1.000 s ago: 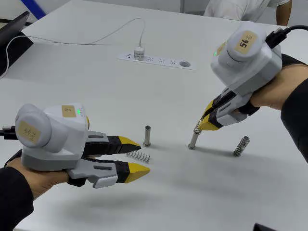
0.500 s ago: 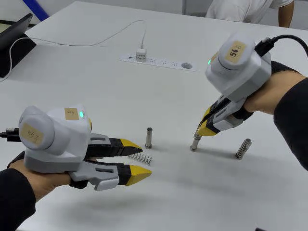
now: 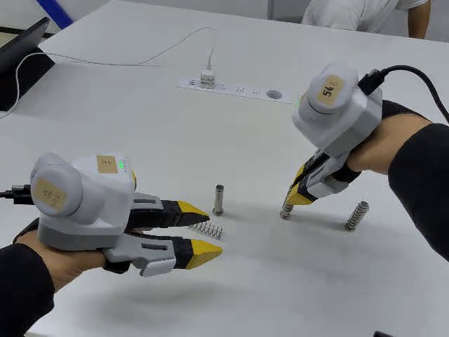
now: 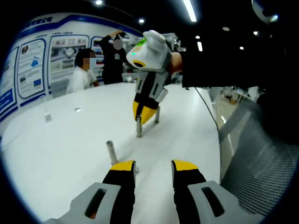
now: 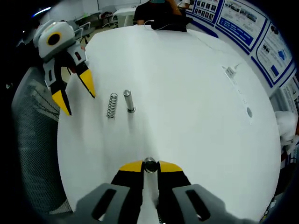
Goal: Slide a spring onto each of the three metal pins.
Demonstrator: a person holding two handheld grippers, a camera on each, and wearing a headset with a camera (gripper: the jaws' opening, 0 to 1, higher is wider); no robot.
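Three metal pins stand on the white table (image 3: 140,133). The left pin (image 3: 219,199) is bare, and a loose spring (image 3: 206,229) lies flat just in front of it. My left gripper (image 3: 203,232) hovers open beside that spring, its jaws empty in the left gripper view (image 4: 154,167). My right gripper (image 3: 290,199) is down over the middle pin (image 3: 285,210), shut on a spring threaded on it; the pin's top (image 5: 149,164) shows between the jaws. The right pin (image 3: 356,215) wears a spring.
A white power strip (image 3: 235,90) with a plugged-in cable lies at the back of the table. A dark screen (image 3: 21,53) sits at the far left edge. A person in white (image 3: 351,10) stands at the far side. People stand in the background (image 4: 86,70).
My right gripper has come down along the middle pin with its spring, so less of the pin shows. The left gripper has stayed put, open.
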